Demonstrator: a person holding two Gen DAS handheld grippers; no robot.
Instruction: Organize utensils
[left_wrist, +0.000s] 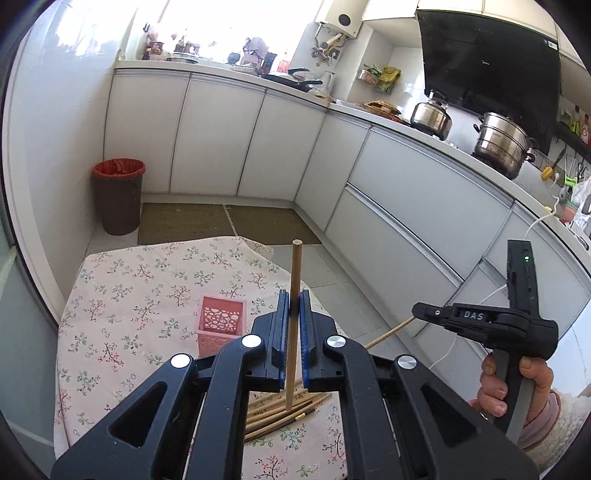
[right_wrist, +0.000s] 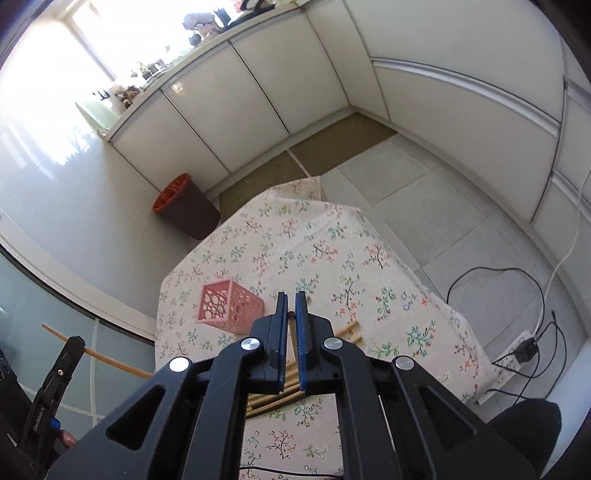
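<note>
The left hand-held gripper (left_wrist: 294, 306) is clamped on 1 wooden chopstick (left_wrist: 293, 325), which stands nearly upright between the blue pads (left_wrist: 282, 332), its blunt top end above the fingertips and its lower end reaching down toward the table. Directly below it, a pile of chopsticks (left_wrist: 280, 413) lies on the floral tablecloth (left_wrist: 147, 295) covering the table; most are pale wood and at least 1 is dark with a metal-coloured tip.

The right hand-held gripper (right_wrist: 291, 314) has its jaws drawn close together around a thin chopstick (left_wrist: 389, 333) that, in the left wrist view, sticks out from its tip toward the table, slanting downward. In the right wrist view, this stick is seen end-on as a small dark spot in the narrow gap between the pads. The person's right hand (left_wrist: 517, 387) wraps the handle of that gripper, off the right edge of the table, above the floor.

Just beyond both grippers, a pink perforated holder (right_wrist: 231, 308) stands upright on the tablecloth, left of the pile and apart from it. In the right wrist view, 2 more chopstick ends (right_wrist: 349, 330) show on the cloth to the right of the jaws.

Farther off, on the floor, a brown bin with a red liner (left_wrist: 118, 197) stands against the white cabinets (left_wrist: 221, 133). A power strip with black cables (right_wrist: 517, 354) lies on the floor tiles right of the table. On the far counter sit a kettle (left_wrist: 431, 116) and a steel pot (left_wrist: 504, 144).
</note>
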